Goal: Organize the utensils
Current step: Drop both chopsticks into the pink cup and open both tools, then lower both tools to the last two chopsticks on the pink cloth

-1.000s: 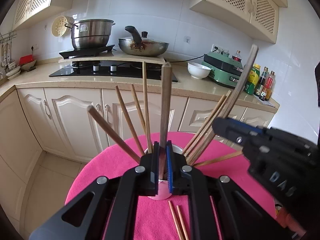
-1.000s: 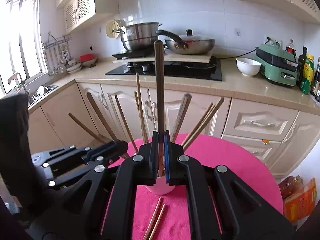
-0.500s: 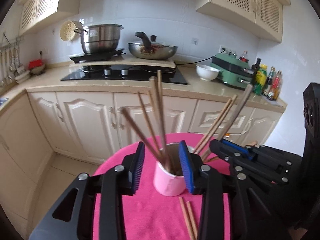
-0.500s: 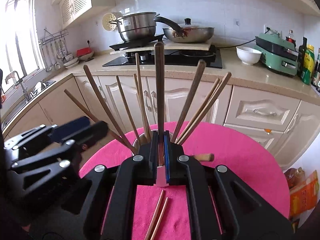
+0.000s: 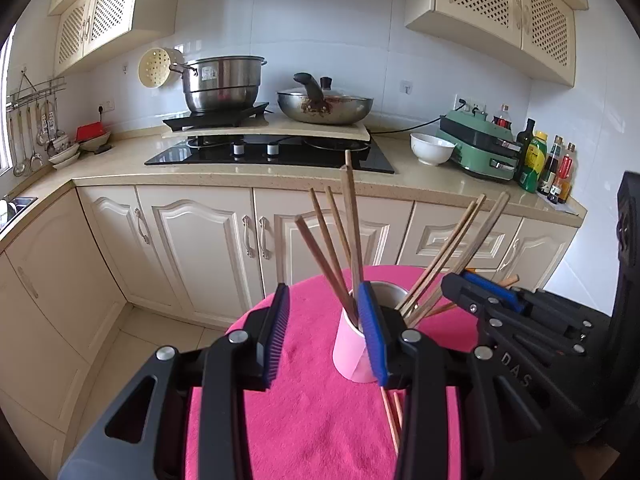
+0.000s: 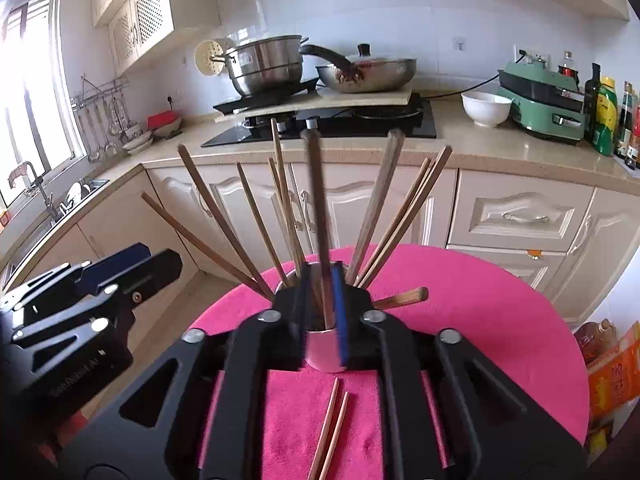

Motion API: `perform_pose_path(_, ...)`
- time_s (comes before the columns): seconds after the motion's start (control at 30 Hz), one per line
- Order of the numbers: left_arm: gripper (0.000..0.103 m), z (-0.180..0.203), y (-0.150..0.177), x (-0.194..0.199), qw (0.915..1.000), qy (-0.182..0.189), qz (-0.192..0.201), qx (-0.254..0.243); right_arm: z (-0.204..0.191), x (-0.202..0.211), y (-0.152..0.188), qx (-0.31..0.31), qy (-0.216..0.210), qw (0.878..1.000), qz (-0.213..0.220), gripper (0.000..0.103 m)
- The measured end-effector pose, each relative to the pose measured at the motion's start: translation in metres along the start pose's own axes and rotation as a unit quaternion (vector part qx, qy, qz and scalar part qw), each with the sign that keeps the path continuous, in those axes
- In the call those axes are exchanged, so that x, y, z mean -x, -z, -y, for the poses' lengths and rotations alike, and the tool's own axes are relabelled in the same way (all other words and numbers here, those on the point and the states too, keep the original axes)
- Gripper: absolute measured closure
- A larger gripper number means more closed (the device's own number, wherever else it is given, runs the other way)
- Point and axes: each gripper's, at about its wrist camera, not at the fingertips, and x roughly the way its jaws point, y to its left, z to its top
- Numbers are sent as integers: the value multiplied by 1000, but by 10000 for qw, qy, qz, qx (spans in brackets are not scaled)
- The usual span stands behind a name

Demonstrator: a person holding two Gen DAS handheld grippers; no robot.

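Over pink cloth [image 5: 304, 400], both claws have let go: left claw [image 5: 326, 332] stands open, right claw [image 6: 320, 304] just parting around its chopstick [image 6: 316, 200].

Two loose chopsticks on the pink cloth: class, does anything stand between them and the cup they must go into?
Nothing lies on the cloth between the loose chopsticks and the cup. Above its mouth, though, the right gripper hangs, its jaws just opening around one upright chopstick.

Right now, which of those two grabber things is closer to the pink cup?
The right. The right gripper sits directly over the pink cup, jaws either side of a chopstick standing in it. The left gripper hangs beside the cup, jaws open.
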Motion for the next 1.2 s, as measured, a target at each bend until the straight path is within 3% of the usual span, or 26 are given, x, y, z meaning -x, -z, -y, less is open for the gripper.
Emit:
perform_pose_path(0.1,67,-1,1,7,10000,25,45,-6,-3,11,-2,-3,43,9999,140,61)
perform_pose_path(0.47,65,10,6,30,9997,144,113,-161,-7,59,-5,-112,161,9991,389,60)
perform_pose_path(0.73,64,29,28,31,9984,405,-178,-342,7,88,17,-278,450,9982,294,58)
perform_pose_path(0.83,64,36,45,22,9964,544,-516,-383,17,91,33,-314,611,9975,136,58)
perform_pose_path(1.0,64,43,82,-14,9834,896,-1563,-208,37,88,61,-568,814,9949,-192,58)
perform_pose_path(1.2,64,55,120,-51,9670,787,-2406,-282,58,71,98,-871,910,9892,-744,58)
